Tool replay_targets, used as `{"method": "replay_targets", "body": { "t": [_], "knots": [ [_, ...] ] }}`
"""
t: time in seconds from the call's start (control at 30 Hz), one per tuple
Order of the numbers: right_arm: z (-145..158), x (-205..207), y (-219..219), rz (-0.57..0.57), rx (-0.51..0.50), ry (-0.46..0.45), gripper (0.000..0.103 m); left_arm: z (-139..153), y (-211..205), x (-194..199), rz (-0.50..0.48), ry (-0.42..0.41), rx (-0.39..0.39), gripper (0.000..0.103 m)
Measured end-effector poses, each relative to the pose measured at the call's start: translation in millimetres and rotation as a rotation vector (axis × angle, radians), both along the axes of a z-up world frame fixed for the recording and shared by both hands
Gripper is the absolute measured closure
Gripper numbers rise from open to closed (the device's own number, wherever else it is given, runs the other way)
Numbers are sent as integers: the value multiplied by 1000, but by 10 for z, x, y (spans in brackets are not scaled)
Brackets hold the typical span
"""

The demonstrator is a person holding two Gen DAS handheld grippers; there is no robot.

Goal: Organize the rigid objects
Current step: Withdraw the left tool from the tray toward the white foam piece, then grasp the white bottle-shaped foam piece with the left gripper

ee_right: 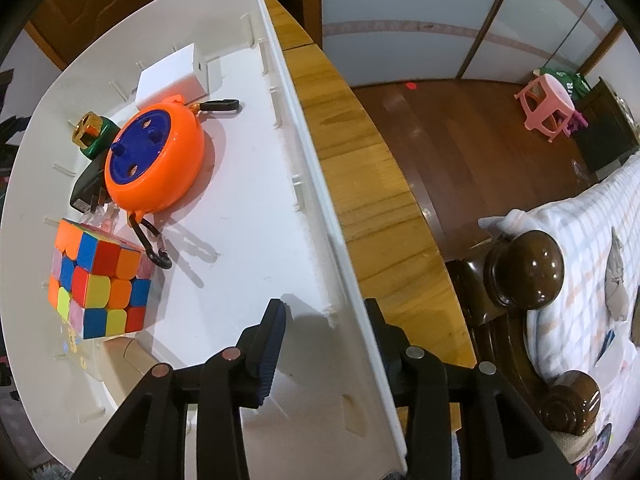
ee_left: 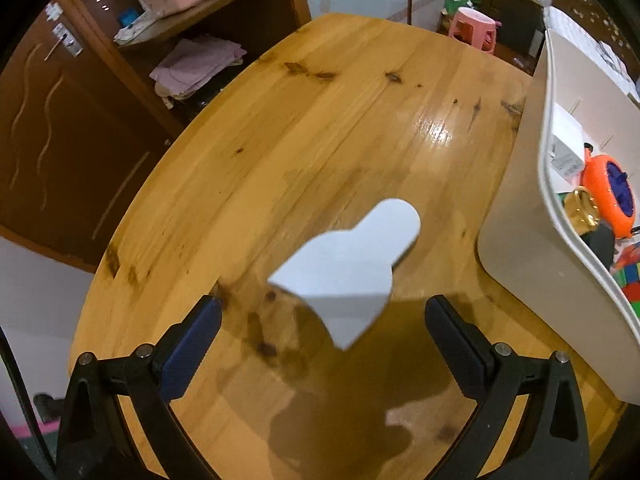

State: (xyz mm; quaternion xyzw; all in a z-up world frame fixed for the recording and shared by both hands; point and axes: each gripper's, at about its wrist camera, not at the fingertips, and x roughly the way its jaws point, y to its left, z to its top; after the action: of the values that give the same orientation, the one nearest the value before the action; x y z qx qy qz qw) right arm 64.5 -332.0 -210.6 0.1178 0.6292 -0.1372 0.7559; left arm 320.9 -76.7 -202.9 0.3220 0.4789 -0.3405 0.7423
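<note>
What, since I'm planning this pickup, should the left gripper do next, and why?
Probably lower the left gripper a little and close on the white flat piece. Its jaws stand open, and the piece lies on the table between and just ahead of the fingers, not yet in the white bin beside it.

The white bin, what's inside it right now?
Inside the white bin: an orange and blue reel with black hooks, a colour cube, a white box, and a green and gold item. A black adapter lies partly hidden under the reel.
</note>
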Motion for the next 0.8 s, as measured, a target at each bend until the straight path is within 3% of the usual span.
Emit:
{"method": "replay_targets", "body": {
  "t": [0.2,0.33,0.47,0.57,0.8],
  "knots": [
    [-3,-4,7,-1,-8,6,62,-146,-136,29,-80,-13,59,1],
    [-3,0,3,-3,-8,5,60,-138,-131,63,-96,-17,36,4],
    [-3,15,-1,-7,-13,6,58,-107,-67,67,-104,41,-16,25],
    [-14,26,-5,-10,-15,6,56,-92,-6,48,-96,45,-25,34],
    [-17,24,-11,-14,-10,3,56,-86,132,-7,31,19,-61,34]
  ]
}}
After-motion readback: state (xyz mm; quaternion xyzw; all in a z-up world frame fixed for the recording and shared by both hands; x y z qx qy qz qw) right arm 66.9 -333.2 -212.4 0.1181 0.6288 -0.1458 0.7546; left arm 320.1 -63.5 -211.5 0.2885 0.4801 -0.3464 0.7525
